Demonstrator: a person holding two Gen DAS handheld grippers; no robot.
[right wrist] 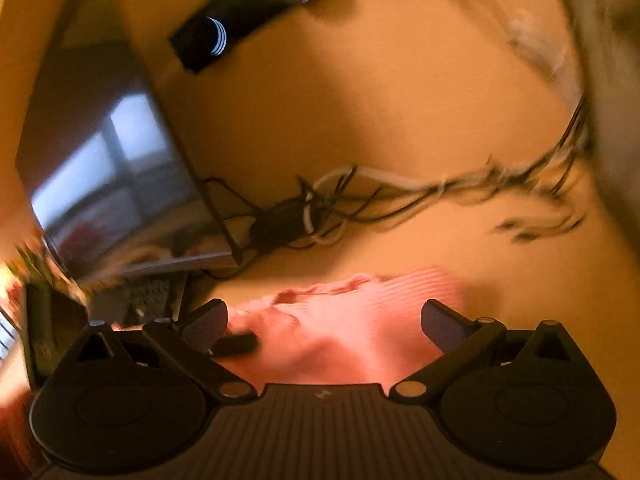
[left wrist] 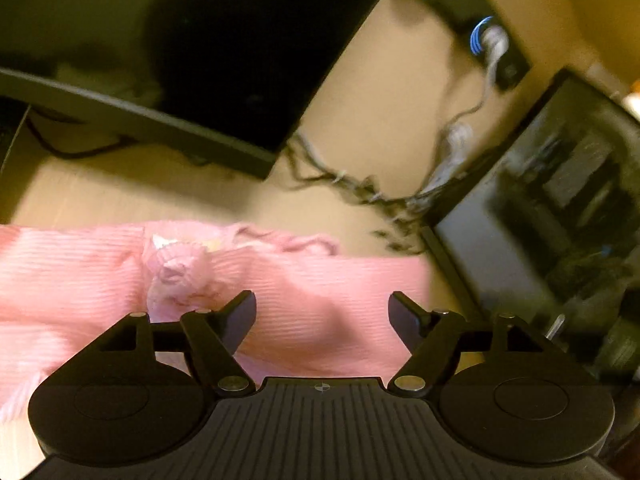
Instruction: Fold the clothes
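A pink ribbed garment [left wrist: 312,300] lies on the light wooden table, with a crumpled collar part [left wrist: 180,268] near its left half. My left gripper [left wrist: 322,308] is open and empty, hovering over the garment's right half. The garment also shows in the right wrist view [right wrist: 340,328], below and between the fingers. My right gripper [right wrist: 324,320] is open and empty above it. The other gripper's dark fingertip [right wrist: 236,344] shows at the garment's left side.
A dark monitor [left wrist: 240,60] stands at the back and a second screen [left wrist: 560,208] at the right. A tangle of cables [right wrist: 320,208] lies on the table [right wrist: 360,100]. A black power strip [right wrist: 240,8] with lit rings lies behind.
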